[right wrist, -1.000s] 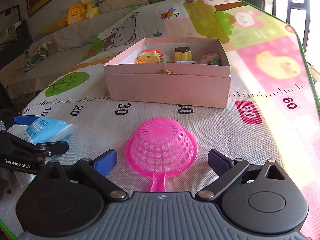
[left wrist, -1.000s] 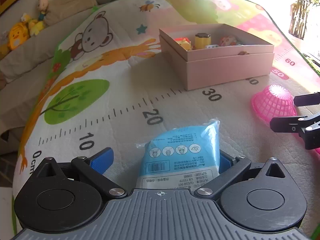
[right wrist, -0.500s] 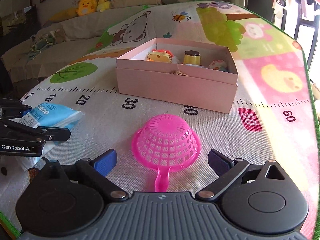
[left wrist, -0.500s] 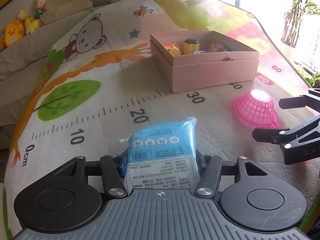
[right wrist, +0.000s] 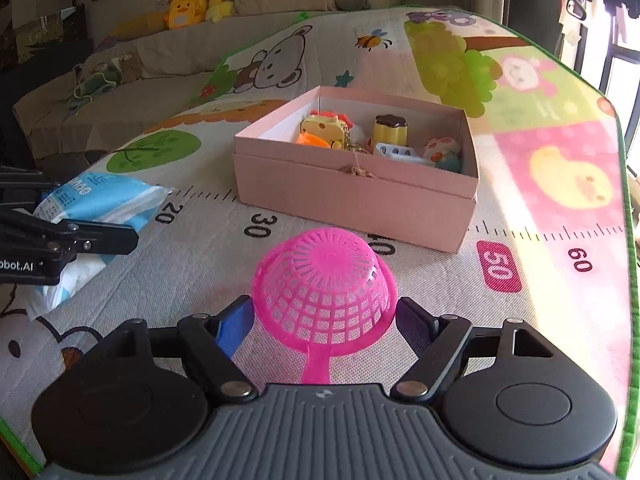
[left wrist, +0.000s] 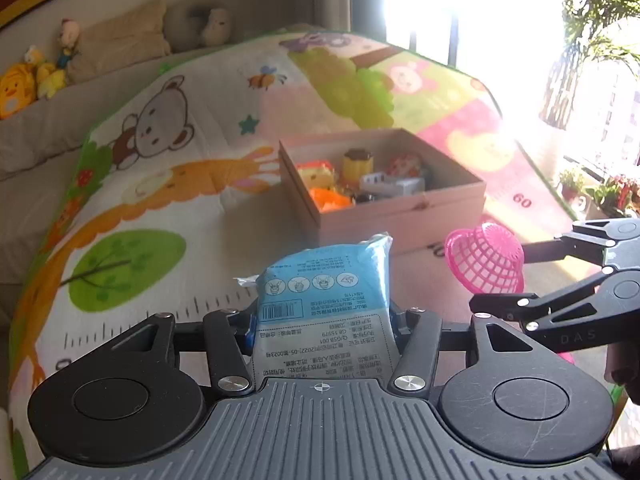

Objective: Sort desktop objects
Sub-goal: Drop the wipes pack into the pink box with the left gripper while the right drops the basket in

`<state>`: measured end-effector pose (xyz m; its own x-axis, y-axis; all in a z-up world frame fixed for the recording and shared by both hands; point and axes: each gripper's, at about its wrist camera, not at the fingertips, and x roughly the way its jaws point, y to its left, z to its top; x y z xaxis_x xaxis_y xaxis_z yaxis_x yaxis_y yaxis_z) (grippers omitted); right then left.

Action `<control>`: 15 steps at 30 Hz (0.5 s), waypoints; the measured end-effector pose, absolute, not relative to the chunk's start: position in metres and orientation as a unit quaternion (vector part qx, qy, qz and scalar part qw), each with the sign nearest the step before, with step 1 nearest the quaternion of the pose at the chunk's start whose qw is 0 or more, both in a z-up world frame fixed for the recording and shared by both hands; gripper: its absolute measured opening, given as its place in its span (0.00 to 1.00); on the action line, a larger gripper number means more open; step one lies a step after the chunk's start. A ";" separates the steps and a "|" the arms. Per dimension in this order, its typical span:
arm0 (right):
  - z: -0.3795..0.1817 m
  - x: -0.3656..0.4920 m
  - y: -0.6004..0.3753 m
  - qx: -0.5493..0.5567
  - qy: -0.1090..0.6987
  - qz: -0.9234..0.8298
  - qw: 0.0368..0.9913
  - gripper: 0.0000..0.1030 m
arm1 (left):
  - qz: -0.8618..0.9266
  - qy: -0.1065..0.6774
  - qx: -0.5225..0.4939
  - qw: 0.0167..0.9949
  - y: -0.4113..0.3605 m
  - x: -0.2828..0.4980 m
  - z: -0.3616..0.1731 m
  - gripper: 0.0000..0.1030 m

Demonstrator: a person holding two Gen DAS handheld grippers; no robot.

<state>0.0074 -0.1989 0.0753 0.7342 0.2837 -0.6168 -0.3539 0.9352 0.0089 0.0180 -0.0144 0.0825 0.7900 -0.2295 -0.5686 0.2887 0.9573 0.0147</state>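
My left gripper is shut on a blue tissue pack and holds it lifted above the mat. The pack also shows in the right wrist view. My right gripper is shut on a pink plastic strainer, dome up, raised off the mat; the strainer also shows in the left wrist view. A pink open box with several small toys stands ahead on the mat; it also shows in the left wrist view.
A children's play mat with a printed ruler covers the surface. A sofa with plush toys runs along the back. The mat's green edge is at the right. A bright window is at the far right.
My left gripper closed on the tissue pack and lifted it. My right gripper moved forward, closed on the strainer and raised it. Both views now sit higher above the mat.
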 end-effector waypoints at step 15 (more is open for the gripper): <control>0.200 0.065 -0.274 0.021 0.193 0.097 0.976 0.76 | -0.143 0.225 0.035 0.963 -0.062 0.132 0.108 0.93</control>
<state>0.0652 -0.2737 0.1999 0.9065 0.1969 -0.3736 -0.1804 0.9804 0.0791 0.1316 -0.0620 0.1081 0.8574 -0.2597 -0.4443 0.2914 0.9566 0.0031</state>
